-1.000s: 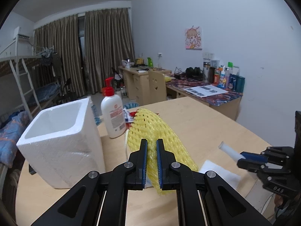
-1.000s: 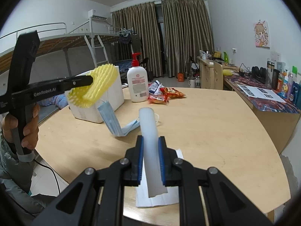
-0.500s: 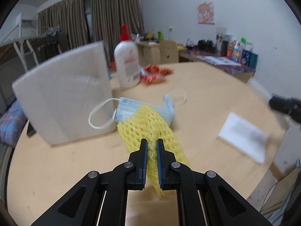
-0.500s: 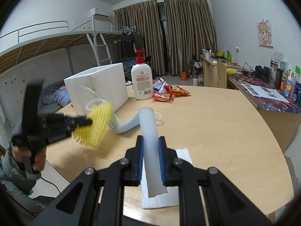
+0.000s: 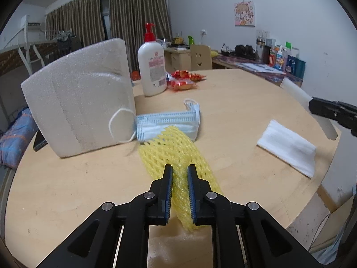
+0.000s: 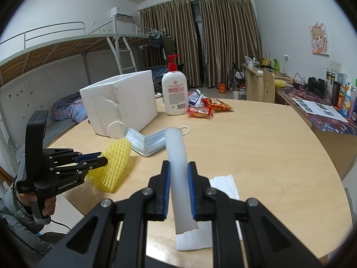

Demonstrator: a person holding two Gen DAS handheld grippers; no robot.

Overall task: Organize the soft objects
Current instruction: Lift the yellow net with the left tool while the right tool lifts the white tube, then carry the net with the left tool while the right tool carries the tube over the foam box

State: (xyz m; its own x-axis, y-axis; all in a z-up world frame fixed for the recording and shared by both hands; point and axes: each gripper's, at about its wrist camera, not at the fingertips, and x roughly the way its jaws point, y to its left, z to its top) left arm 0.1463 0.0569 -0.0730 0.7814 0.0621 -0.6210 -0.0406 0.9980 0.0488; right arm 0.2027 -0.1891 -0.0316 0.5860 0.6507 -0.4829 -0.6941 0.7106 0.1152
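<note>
A yellow foam net (image 5: 176,154) lies stretched on the round wooden table (image 5: 67,189), its far end against a blue face mask (image 5: 167,120). My left gripper (image 5: 179,167) still has the net's near end between its pads, and its jaws are opening. In the right wrist view, the left gripper (image 6: 102,158) holds the net (image 6: 116,163) low over the table's left edge. My right gripper (image 6: 179,165) is shut on a white foam tube (image 6: 178,151), held above a folded white foam sheet (image 6: 223,185).
A white foam box (image 5: 82,100) stands at the left, the mask's ear loop against its side. Behind it are a lotion pump bottle (image 5: 152,67) and red snack packets (image 5: 183,80). A hand (image 6: 46,205) grips the left tool. The table edge runs close on the right.
My left gripper came down from beside the foam box's top to the tabletop, carrying the yellow net, which now rests on the table. The right gripper and its tube stayed put.
</note>
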